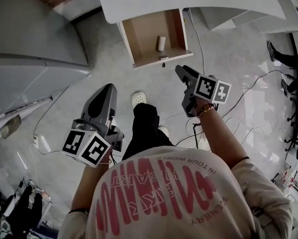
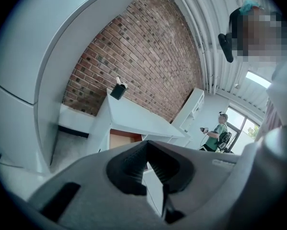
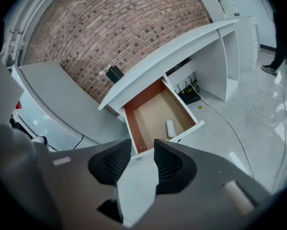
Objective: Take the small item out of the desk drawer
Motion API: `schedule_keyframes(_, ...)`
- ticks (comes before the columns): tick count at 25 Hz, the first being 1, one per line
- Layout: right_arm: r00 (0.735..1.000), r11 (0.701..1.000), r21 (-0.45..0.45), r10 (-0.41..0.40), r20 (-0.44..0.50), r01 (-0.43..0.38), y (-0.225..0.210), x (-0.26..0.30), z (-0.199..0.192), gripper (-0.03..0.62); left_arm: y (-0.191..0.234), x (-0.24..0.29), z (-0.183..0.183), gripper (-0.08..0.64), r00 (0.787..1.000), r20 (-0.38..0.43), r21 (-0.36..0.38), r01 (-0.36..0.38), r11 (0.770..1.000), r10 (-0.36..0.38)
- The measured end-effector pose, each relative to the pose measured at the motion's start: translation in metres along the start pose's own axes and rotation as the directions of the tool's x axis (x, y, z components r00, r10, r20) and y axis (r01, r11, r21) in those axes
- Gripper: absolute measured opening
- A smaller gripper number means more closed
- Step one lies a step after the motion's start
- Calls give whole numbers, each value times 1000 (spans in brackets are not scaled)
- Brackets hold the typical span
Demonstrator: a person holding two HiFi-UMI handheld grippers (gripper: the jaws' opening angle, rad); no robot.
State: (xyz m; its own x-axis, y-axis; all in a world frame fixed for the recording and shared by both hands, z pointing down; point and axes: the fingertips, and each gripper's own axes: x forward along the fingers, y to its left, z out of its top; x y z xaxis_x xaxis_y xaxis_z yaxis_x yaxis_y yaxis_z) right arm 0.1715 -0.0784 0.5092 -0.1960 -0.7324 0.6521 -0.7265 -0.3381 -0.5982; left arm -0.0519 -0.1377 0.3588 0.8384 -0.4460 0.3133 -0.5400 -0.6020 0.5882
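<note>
Tongs on the right (image 3: 142, 150) stand partly open with nothing between the pads, aimed down at the open drawer (image 3: 133, 123) but still well short of it. The left tongs (image 2: 147, 143) are closed tip to tip on nothing and hang lower, nearer the person.

The small item (image 3: 170, 128) is a short white rounded piece lying on the bare drawer floor, right of centre and close to the front panel, touching neither wall.

It looks light, hard and smooth, so it may roll or slip out of a loose pinch. I would grip it across its narrow width at mid-length, coming from above. There is room on both sides for the pads.

What the item actually is cannot be made out at this size. The far end of the drawer runs under the white tabletop (image 3: 181, 42) and is partly shaded. The left gripper view catches only a sliver of the drawer, and the item does not show there.
</note>
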Motion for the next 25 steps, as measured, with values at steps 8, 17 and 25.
schedule_keyframes(8, 998, 998, 39, -56, -20, 57, -9, 46, -2, 166, 45, 5, 3, 2, 999, -46, 5, -29, 1000, 30)
schedule_keyframes(17, 991, 989, 69, -133, -18, 134, -15, 74, 3, 172, 66, 30, 4, 2, 992, -122, 65, 32, 997, -24)
schedule_keyframes(25, 983, 983, 65, -169, -75, 174, -18, 86, -5, 172, 67, 48, 16, 2, 993, -102, 58, 59, 997, -53)
